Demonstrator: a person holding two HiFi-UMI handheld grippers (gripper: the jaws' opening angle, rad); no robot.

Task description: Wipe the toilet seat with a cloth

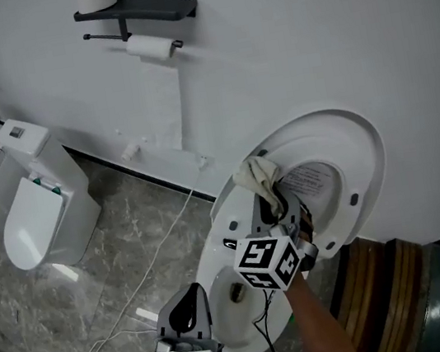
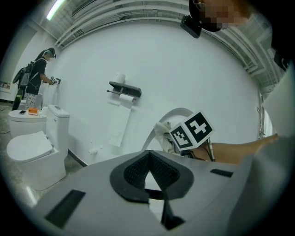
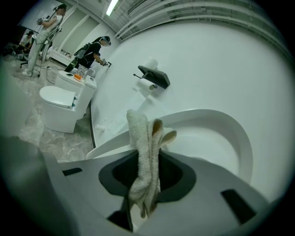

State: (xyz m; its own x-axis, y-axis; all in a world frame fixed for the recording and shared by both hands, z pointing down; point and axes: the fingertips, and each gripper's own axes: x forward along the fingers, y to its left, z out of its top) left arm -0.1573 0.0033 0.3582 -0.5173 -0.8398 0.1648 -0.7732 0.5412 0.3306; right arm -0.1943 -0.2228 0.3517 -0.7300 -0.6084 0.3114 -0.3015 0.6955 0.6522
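Head view, left first: left gripper (image 1: 192, 297) sits low beside the bowl (image 1: 215, 268), jaws pressed together on nothing; the left gripper view agrees. I'd park it there, clear of the sweep.

Next over is the cloth (image 1: 257, 175), pale and bunched, pinched in the right gripper (image 1: 273, 204). Its jaws are closed on the cloth's middle, with a folded tuft sticking out past the tips and a loose tail hanging behind.

The cloth is at the left edge of the toilet seat (image 1: 361, 160), which looks tipped up against the wall with the lid. Touching or just shy, I can't tell.

My read of the step: start of the wipe, most of the ring probably not done yet.

To do it well:
- Lead with the tuft, not the jaw tips, so hard plastic doesn't scrape.
- Press lightly; the seat may rock on its hinge.
- Follow the curve rightward round the ring in one pass.
- Hold firm, because a bunched cloth drags and could pull out.
- Overlap passes, since only a small patch makes contact.
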